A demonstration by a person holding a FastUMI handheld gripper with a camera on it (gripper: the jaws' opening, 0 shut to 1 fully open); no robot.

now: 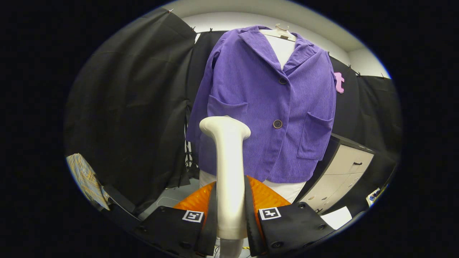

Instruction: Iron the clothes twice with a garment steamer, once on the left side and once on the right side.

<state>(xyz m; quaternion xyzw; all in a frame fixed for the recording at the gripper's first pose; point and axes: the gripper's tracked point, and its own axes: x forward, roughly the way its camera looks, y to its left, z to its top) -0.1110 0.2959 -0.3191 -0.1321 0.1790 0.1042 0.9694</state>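
A purple corduroy jacket (265, 104) hangs buttoned on a white mannequin torso with a hanger at the collar, straight ahead of me. A white garment steamer (227, 161) stands upright between my fingers (211, 211), and my gripper (230, 215) is shut on its handle. The steamer's flared head reaches up to the jacket's left pocket and lower left front as I see it. I cannot tell whether the head touches the fabric.
Black cloth walls close the booth on the left and behind the jacket. A beige drawer cabinet (344, 175) with a dark top stands beyond my fingers to the right of the jacket. A plaid cloth (84, 177) lies low on the left.
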